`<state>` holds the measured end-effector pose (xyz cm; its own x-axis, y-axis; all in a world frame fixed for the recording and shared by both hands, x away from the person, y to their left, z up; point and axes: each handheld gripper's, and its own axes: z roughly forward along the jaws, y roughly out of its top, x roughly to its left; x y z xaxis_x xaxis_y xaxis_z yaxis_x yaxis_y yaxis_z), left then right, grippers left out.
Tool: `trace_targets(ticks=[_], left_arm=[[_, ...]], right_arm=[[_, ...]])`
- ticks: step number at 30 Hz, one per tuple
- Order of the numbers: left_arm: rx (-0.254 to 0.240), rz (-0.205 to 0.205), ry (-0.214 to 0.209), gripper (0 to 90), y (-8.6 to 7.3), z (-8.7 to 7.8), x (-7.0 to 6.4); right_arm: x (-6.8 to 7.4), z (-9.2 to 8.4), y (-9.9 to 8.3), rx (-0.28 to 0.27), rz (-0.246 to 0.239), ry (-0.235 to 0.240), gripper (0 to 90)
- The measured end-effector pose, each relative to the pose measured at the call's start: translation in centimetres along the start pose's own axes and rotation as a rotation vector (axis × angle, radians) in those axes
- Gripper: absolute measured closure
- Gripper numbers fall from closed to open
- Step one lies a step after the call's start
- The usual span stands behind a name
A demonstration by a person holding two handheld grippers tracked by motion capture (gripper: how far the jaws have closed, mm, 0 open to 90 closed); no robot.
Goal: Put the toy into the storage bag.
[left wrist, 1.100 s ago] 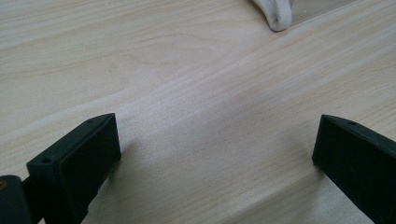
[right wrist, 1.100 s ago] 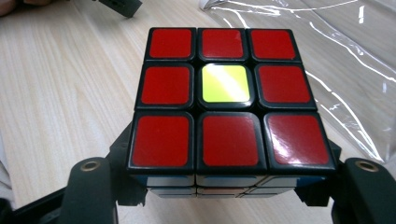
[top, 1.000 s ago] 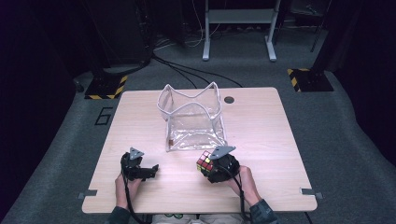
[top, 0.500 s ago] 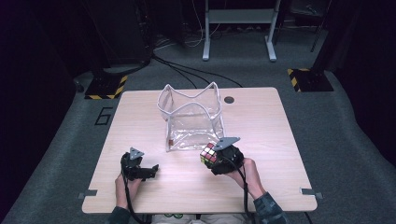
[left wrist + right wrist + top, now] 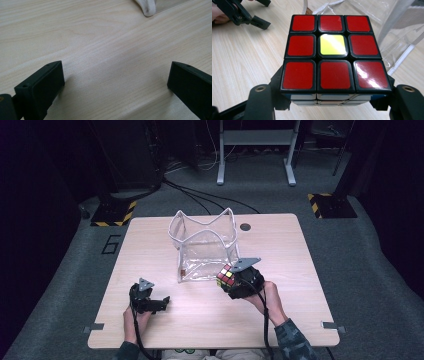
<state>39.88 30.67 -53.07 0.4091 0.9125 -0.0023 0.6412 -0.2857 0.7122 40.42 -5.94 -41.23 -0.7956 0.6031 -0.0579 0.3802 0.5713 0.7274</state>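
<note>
**Mia:** What is the right gripper [image 5: 231,281] holding?

**Ben:** A puzzle cube [image 5: 226,276]. The two black jaws squeeze it from both sides, so it is held tight.

**Mia:** Where is the cube?

**Ben:** It is up off the bench [image 5: 150,250], just in front of the clear plastic bag [image 5: 204,245]. From above, it sits at the bag's near right corner. I cannot tell if it touches the bag.

**Mia:** Which way does it point?

**Ben:** A cube is the same on all sides, so it has no long side. In the right gripper view the cube [image 5: 332,52] shows a red face with one yellow square in the middle. From above it looks tipped, with a corner toward the bag, and you can see yellow, red and white squares.

**Mia:** And the left gripper [image 5: 159,303]?

**Ben:** It is down low by the near left part of the bench. Its jaws stand wide apart with nothing in them. In the left gripper view there is just bare wood between them, and a corner of the bag [image 5: 149,7] far ahead.

**Mia:** Are the two grippers close?

**Ben:** No, they are well apart.
</note>
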Motion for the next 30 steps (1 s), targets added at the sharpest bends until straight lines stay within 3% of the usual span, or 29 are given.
trace_targets(ticks=[7, 15, 17, 18, 30], left_arm=[[0.001, -0.002, -0.001, 0.6, 0.0, 0.0, 0.0], [0.0, -0.002, -0.001, 0.6, 0.0, 0.0, 0.0], [0.0, -0.002, -0.001, 0.6, 0.0, 0.0, 0.0], [0.0, -0.002, -0.001, 0.6, 0.0, 0.0, 0.0], [0.004, 0.002, -0.001, 0.6, 0.0, 0.0, 0.0]], right_arm=[[-0.6, -0.6, 0.8, 0.001, -0.004, -0.013, 33.3], [-1.3, -1.1, 1.7, 0.004, 0.023, -0.017, 33.3], [-1.6, -1.2, 2.0, -0.008, 0.006, -0.021, 33.3], [-1.6, -1.4, 2.1, 0.001, 0.024, -0.022, 33.3], [-2.4, -2.3, 3.8, 0.003, -0.003, -0.036, 33.3]])
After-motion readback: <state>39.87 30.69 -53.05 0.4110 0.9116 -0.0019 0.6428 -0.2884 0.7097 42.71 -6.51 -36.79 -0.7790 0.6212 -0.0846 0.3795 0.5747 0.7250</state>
